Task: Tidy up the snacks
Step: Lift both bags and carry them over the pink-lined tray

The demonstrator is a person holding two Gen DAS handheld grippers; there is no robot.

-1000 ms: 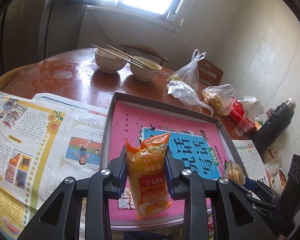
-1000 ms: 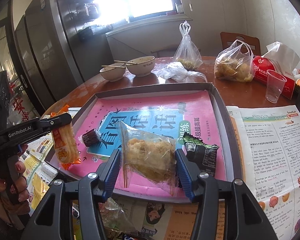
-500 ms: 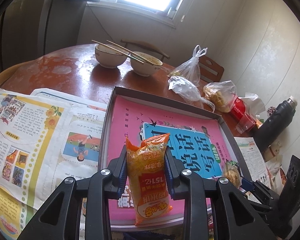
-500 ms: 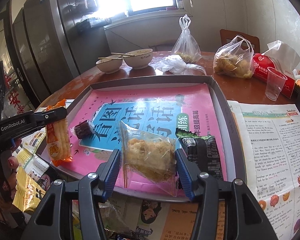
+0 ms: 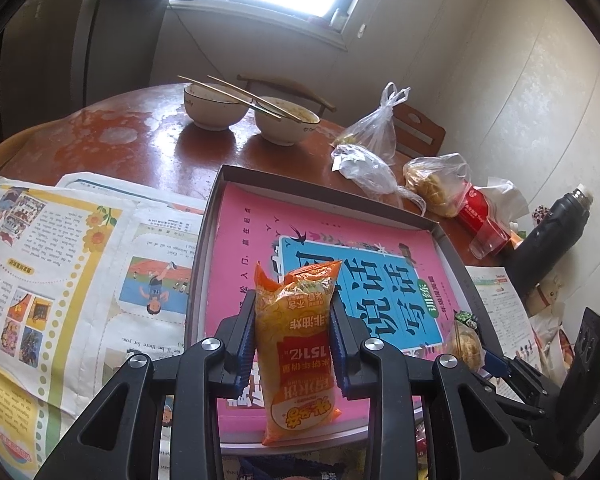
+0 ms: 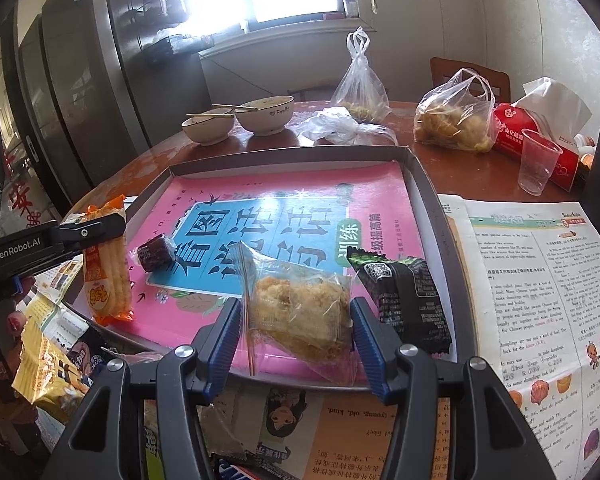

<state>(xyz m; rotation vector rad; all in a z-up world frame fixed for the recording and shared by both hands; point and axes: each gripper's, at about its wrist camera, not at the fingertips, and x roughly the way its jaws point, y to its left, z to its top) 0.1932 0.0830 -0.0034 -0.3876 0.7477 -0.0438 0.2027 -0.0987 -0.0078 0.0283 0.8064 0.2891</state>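
The left claw point(image 5: 294, 332) pinches the orange snack packet point(image 5: 298, 344) upright, long axis vertical, over the tray's point(image 5: 328, 188) near-left edge; the right claw point(image 6: 296, 336) grips the clear-wrapped pastry point(image 6: 300, 316) above the near edge, beside a black packet point(image 6: 404, 300).

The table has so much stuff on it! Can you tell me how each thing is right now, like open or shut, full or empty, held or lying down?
Orange snack pack: sealed, held by left gripper.
Clear-wrapped pastry: sealed, held by right gripper.
Black snack packet: sealed, lying in tray.
Small dark candy: wrapped, lying in tray.
Plastic cup: upright, empty.
Two bowls: upright, chopsticks across.
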